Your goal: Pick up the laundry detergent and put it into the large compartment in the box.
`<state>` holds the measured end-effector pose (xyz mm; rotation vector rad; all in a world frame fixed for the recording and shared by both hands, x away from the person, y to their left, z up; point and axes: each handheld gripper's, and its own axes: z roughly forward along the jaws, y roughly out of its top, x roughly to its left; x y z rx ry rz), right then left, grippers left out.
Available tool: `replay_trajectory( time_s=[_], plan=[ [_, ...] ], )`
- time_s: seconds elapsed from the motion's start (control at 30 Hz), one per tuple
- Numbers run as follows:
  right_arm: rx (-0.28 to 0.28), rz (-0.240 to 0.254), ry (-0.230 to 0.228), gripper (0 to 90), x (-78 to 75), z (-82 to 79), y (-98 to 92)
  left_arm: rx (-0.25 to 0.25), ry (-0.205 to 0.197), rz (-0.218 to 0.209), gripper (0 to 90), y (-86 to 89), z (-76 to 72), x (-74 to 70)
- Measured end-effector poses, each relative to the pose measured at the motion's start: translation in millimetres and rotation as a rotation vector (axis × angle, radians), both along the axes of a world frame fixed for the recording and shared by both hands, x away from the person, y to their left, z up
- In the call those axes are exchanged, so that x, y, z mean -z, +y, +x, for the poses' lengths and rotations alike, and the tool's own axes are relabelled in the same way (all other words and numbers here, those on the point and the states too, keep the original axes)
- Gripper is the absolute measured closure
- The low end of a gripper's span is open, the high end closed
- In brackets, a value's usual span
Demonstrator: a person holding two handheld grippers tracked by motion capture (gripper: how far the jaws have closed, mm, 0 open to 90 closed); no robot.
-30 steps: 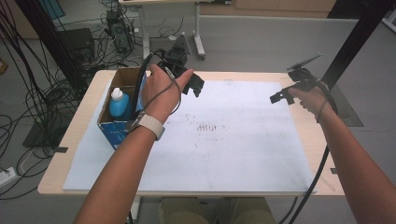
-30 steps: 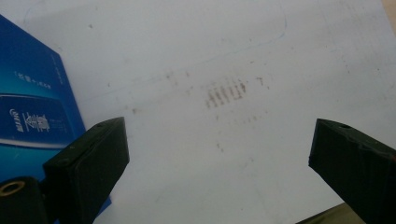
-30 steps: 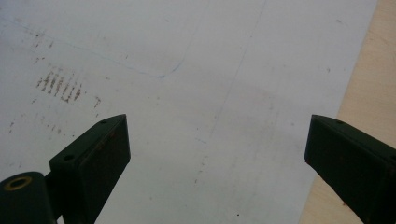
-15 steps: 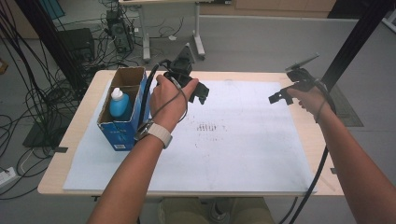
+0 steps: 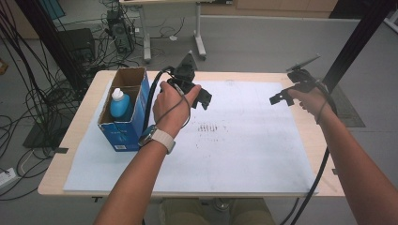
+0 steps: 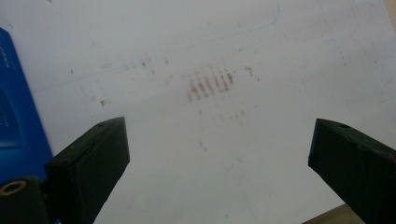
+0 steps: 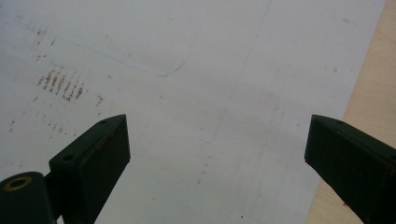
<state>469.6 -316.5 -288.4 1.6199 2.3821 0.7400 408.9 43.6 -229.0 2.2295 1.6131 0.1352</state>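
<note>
Shifted rightward off box [image 5: 123,108]: left gripper [image 5: 199,96], jaws spread, empty. Right gripper [image 5: 281,97] spread, frame right. Bottle [image 5: 119,103] boxed; progress unclear.

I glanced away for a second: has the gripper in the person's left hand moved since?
Yes. The left gripper has drifted right, away from the blue box, out over the white sheet.

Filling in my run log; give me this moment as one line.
left gripper: open, empty, beside box | right gripper: open, empty | bottle: in box
</note>
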Motion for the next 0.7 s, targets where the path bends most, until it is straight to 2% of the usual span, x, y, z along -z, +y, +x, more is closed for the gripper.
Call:
replay_trajectory(
  time_s=[0.7],
  plan=[
    [-0.005, 0.000, 0.003, 6.8, 3.7, 0.0, -0.6, 0.000, 0.015, -0.013, 5.6, 1.1, 1.6, 5.5]
  ],
)
